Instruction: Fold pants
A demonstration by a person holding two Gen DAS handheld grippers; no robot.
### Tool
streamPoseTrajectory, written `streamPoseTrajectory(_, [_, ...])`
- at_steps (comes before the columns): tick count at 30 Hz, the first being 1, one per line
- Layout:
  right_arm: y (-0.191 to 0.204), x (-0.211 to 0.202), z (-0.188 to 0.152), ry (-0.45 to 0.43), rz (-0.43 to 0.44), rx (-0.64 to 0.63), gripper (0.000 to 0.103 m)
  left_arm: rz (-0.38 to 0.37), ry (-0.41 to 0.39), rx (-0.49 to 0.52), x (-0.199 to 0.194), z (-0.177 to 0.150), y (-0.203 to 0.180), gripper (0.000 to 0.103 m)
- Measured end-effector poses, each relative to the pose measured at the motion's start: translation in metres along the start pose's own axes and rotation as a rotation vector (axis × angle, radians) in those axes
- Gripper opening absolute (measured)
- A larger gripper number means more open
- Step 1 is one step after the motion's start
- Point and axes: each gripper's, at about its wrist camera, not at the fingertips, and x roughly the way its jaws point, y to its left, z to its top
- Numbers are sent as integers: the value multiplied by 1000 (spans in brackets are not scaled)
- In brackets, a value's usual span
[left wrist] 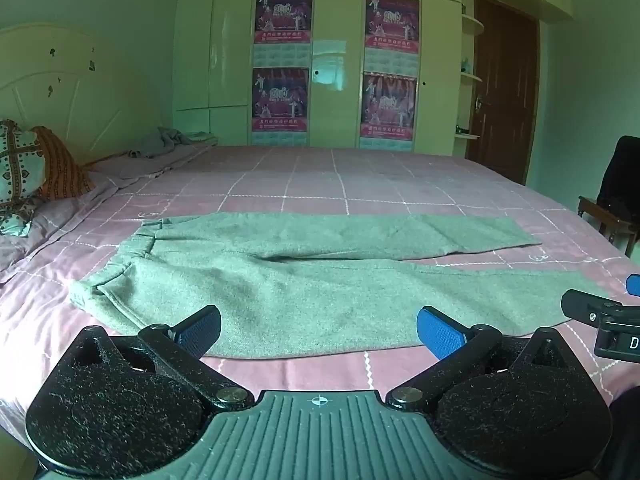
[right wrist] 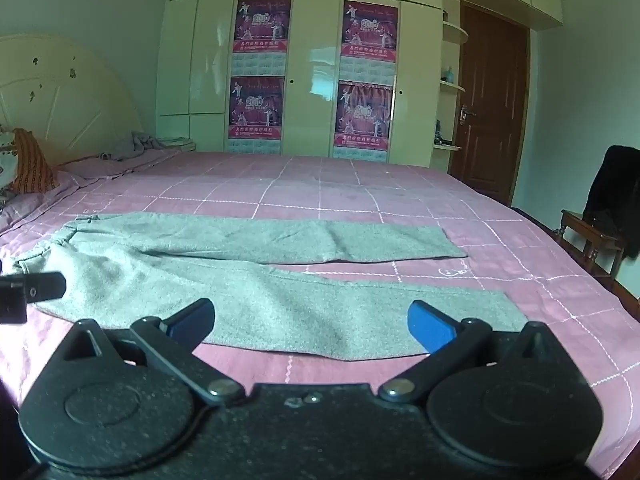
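Note:
Grey pants (left wrist: pixel 304 280) lie spread flat on the pink checked bed (left wrist: pixel 320 176), waistband to the left and both legs running right, slightly apart. My left gripper (left wrist: pixel 318 332) is open and empty, hovering at the near edge of the near leg, close to the hip. The pants also show in the right wrist view (right wrist: pixel 260 276). My right gripper (right wrist: pixel 310 326) is open and empty, above the near edge of the near leg, toward the hem. Each gripper shows at the edge of the other's view: the right one (left wrist: pixel 600 312), the left one (right wrist: pixel 32 284).
Pillows (left wrist: pixel 36 168) and a crumpled grey blanket (left wrist: pixel 160 142) lie at the headboard on the left. A wardrobe with posters (left wrist: pixel 336 68) stands behind the bed. A brown door (left wrist: pixel 504 92) and a wooden chair with dark clothes (right wrist: pixel 604 216) are at the right.

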Motion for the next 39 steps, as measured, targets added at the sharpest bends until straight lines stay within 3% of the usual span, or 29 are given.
streamPoseTrajectory(39, [1,-5,-2,4,5,1,103,-11,10,4,6,0,2,103])
